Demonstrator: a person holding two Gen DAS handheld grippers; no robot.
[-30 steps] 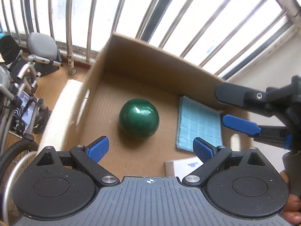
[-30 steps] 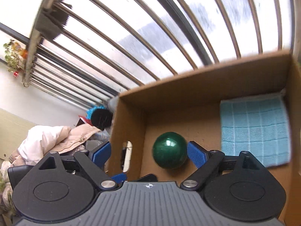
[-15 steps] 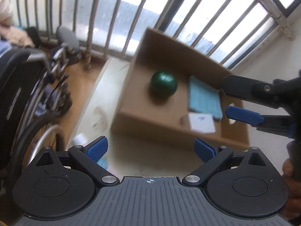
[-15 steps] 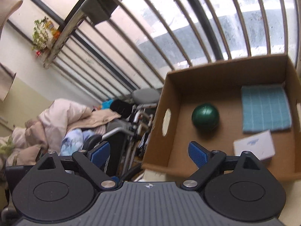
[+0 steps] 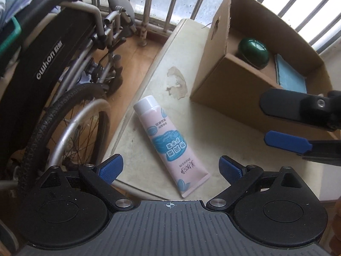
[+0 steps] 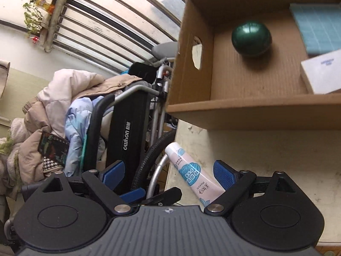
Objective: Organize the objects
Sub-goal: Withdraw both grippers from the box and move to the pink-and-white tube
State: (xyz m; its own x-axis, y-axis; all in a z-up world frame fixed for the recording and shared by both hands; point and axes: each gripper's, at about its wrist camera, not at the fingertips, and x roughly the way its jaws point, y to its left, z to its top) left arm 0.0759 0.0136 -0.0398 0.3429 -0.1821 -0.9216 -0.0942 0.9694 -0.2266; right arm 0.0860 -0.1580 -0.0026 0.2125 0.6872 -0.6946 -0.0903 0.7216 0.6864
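Observation:
A pink tube with a blue label (image 5: 168, 145) (image 6: 191, 171) lies flat on the cream table (image 5: 213, 128), cap pointing away, near the table's left edge. My left gripper (image 5: 170, 168) hovers over it, open, its pads apart on either side of the tube's crimped end. My right gripper (image 6: 168, 171) is open too, with the tube just ahead between its fingers; it also shows in the left wrist view (image 5: 268, 121). Behind stands a cardboard box (image 5: 213, 81) (image 6: 255, 113) holding a green ball (image 5: 253, 52) (image 6: 251, 37), a blue cloth (image 5: 289, 74) (image 6: 317, 27) and a small white box (image 6: 324, 72).
A folded wheelchair (image 5: 53, 64) (image 6: 127, 132) stands close against the table's left edge, with piled clothes (image 6: 53, 106) behind it. Window bars (image 5: 149, 4) run behind the table and box. Bare tabletop (image 6: 277, 160) lies in front of the box.
Both grippers have drawn back from over the box and sunk toward the table. The box has receded, and the pink tube has come into view under them. Both stay open.

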